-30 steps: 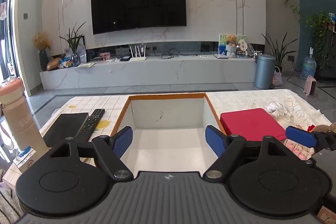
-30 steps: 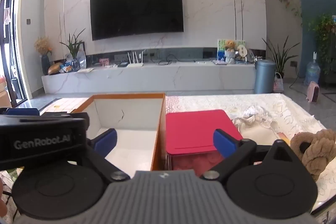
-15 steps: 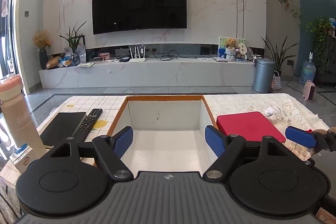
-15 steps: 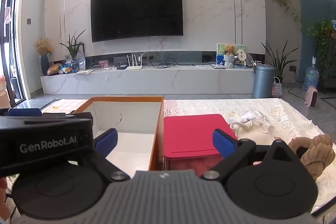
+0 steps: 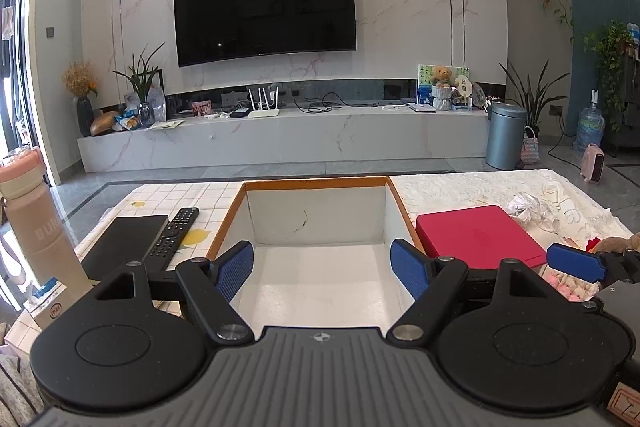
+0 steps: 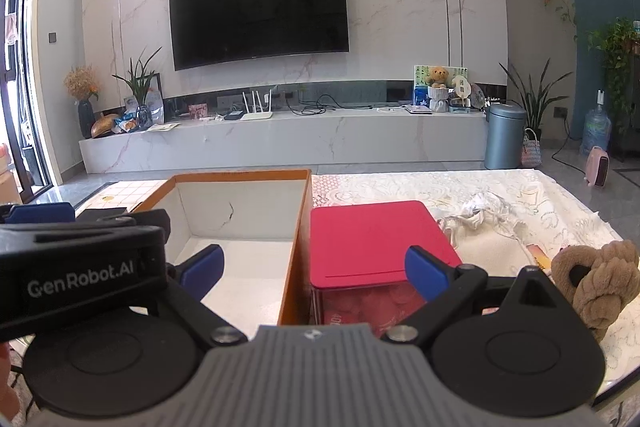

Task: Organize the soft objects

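Your tabletop (image 5: 460, 183) carries two cloths: a white checked one with lemon prints on your left, a cream lace one on your right.

- Open box (image 5: 316, 267), orange rim, white inside, at the middle.
- Red-lidded case (image 6: 376, 243) just right of the box, touching or nearly touching its wall.
- Remote control (image 5: 174, 233) and a flat black slab (image 5: 124, 247) side by side, left of the box.
- Pink bottle (image 5: 34, 227) upright at the far left edge, beside a small carton (image 5: 48, 303).
- Crumpled clear wrapping (image 6: 484, 209) beyond the case.
- Brown plush toy (image 6: 600, 279) at the right edge.
- Pink fluffy item (image 5: 568, 285), partly hidden.
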A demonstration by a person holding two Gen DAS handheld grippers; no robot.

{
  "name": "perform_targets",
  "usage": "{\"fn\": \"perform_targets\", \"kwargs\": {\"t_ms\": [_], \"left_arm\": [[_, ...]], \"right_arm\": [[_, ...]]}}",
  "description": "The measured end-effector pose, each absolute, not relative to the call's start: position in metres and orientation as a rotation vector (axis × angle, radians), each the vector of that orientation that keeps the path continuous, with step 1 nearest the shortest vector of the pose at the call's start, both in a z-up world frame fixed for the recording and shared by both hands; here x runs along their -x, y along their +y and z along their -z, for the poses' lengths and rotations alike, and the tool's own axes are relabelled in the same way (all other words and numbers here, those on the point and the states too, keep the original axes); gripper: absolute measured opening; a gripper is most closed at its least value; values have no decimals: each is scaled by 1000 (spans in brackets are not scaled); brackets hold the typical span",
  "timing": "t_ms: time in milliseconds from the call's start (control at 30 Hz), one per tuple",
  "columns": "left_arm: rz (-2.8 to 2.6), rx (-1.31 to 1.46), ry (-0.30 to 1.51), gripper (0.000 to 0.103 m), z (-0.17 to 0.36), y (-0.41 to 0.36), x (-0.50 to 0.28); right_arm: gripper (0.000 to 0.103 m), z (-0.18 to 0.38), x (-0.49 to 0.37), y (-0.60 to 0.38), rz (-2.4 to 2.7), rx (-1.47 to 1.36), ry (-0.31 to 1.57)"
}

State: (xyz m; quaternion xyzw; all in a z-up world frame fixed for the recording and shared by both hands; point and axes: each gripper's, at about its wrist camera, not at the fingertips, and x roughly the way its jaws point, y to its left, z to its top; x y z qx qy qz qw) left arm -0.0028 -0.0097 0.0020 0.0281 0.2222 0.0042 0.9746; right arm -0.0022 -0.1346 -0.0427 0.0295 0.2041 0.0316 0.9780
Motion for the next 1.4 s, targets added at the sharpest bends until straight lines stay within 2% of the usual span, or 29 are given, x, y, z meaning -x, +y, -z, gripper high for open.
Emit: {"fn": "perform_targets", "kwargs": {"t_ms": [1400], "left_arm": [[-2, -57, 456, 92, 2, -9, 6]], "right_arm": [[95, 41, 2, -144, -64, -37, 436]]}}
